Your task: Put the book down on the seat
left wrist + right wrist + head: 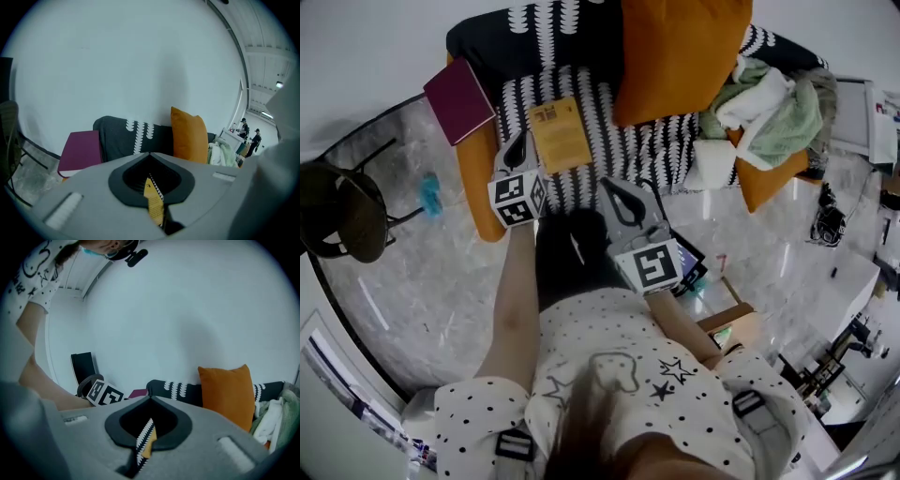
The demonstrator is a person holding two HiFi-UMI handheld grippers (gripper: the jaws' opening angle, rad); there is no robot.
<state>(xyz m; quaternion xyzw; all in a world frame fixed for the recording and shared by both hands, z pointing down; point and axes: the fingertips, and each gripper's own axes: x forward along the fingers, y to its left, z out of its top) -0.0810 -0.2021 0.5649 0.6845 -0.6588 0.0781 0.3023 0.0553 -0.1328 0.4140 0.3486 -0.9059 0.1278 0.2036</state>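
Observation:
A yellow book [558,134] lies flat on the sofa seat [619,150], which has a black-and-white patterned cover. My left gripper [520,141] hangs just left of the book, shut and empty, apart from it. My right gripper [609,185] is nearer me, off the seat's front edge, its jaws also together with nothing held. In the left gripper view the closed tips [150,153] frame a sliver of the yellow book [154,204] below. The right gripper view shows shut tips [150,398] over the patterned cover and a bit of the yellow book [149,447].
A maroon book [459,98] rests on the sofa's orange left arm. An orange cushion [680,56] leans on the backrest, with a heap of clothes [769,103] at the right end. A black stool [342,211] stands on the floor at left, a cardboard box [733,328] at right.

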